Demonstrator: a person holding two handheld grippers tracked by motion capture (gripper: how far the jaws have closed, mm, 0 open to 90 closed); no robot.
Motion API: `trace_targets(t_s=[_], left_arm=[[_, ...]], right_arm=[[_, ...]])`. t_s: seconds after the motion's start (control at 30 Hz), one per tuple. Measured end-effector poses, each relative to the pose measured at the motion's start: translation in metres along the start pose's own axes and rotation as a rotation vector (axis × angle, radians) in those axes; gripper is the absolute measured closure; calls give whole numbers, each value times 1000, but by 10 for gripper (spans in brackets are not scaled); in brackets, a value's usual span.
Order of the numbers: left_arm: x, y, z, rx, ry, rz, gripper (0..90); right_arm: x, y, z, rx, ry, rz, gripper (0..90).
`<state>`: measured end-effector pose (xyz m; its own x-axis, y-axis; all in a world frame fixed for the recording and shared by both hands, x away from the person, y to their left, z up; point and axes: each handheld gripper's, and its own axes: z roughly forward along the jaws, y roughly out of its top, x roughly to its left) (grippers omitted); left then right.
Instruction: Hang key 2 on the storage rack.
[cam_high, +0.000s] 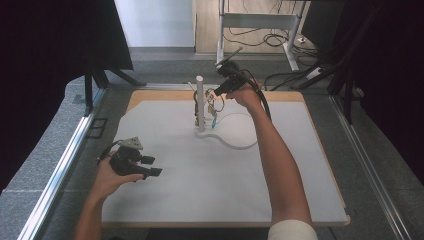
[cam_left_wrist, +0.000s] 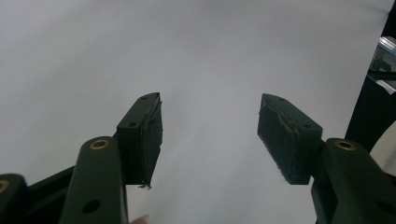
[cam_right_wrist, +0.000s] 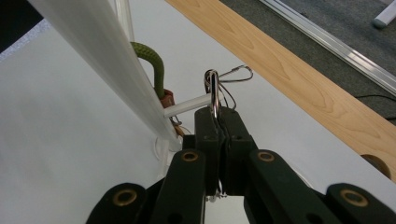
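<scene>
White sheeting covers the wood-edged table (cam_high: 150, 96), where a white upright post on a round base (cam_high: 200, 102) stands near the far edge. Beside the post, the right tongs (cam_right_wrist: 215, 112) are clamped on a silver wire key ring (cam_right_wrist: 214, 91), held edge-on with its long axis pointing away from the jaws, next to a thin white peg (cam_right_wrist: 187, 105). An olive-green cord loop (cam_right_wrist: 152, 63) hangs beside it. No writing is legible. The left tongs (cam_left_wrist: 210, 133) rest apart, empty, near the table's left edge.

the right gripper (cam_right_wrist: 219, 119) pinches a metal ring (cam_right_wrist: 214, 91) beside the white post's (cam_right_wrist: 107, 60) peg (cam_right_wrist: 187, 106).
</scene>
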<state>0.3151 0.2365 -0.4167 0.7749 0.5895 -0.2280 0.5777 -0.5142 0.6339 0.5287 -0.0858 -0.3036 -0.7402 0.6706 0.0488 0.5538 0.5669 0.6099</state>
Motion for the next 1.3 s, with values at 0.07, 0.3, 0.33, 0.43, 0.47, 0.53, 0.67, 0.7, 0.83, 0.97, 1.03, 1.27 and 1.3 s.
trace_targets(t_s=[0.07, 0.3, 0.33, 0.43, 0.47, 0.53, 0.67, 0.7, 0.83, 0.97, 1.03, 1.27, 1.3], left_arm=[[0, 0, 0, 0, -2, 0, 408], [-1, 1, 1, 5, 2, 1, 408], [-1, 1, 2, 6, 1, 1, 407], [-1, 1, 2, 6, 0, 0, 407], [-1, 1, 2, 7, 0, 1, 407], [0, 1, 2, 10, 2, 5, 407], [-1, 1, 2, 13, 4, 7, 407], [-1, 1, 3, 12, 3, 4, 407], [-1, 0, 3, 13, 4, 6, 407], [-1, 0, 2, 13, 4, 8, 406], [-1, 0, 1, 10, 5, 7, 406], [-3, 1, 3, 13, 8, 8, 406], [-3, 1, 3, 15, 10, 9, 406]], right_arm=[[2, 0, 0, -1, 4, -6, 880], [8, -4, 4, 2, 25, -17, 880], [9, -5, 5, 4, 28, -15, 879], [11, -9, 9, 11, 32, -18, 879], [12, -11, 11, 17, 36, -18, 879], [13, -13, 14, 24, 40, -25, 877], [15, -18, 19, 37, 56, -33, 865], [15, -19, 19, 36, 59, -34, 854], [16, -20, 15, 15, 70, -42, 768], [18, -22, 7, 6, 73, -44, 750], [18, -25, 2, -5, 76, -43, 736], [20, -43, -18, -45, 77, -37, 661], [20, -46, -21, -54, 80, -46, 652]])
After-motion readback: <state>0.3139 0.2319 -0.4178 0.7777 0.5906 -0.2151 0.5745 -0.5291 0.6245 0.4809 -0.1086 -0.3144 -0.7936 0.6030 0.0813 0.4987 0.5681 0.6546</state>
